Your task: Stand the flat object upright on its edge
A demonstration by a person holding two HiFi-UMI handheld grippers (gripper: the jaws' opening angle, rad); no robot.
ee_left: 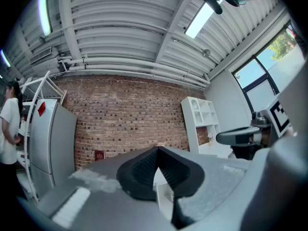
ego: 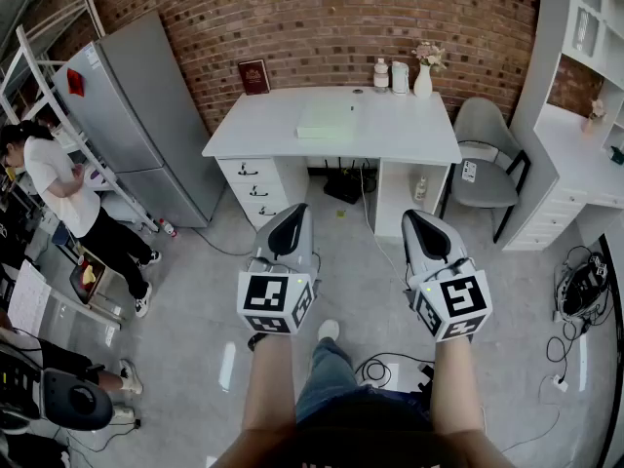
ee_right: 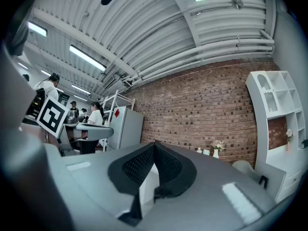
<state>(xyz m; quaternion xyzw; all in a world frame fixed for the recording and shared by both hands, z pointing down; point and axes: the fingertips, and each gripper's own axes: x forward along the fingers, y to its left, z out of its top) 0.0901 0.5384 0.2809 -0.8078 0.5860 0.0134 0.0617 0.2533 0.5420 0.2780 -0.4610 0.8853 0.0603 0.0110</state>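
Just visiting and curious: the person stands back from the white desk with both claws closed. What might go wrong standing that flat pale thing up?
The flat pale object lies flush on the desk, so the left gripper and right gripper, both shut now, may struggle to get under its edge. Once tipped up, it could fall back over. The cables on the floor might snag a foot on the way in.

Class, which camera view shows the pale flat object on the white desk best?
The head view: it looks down on the flat object lying on the desk. Neither gripper view shows the desktop, so the object is not seen there.
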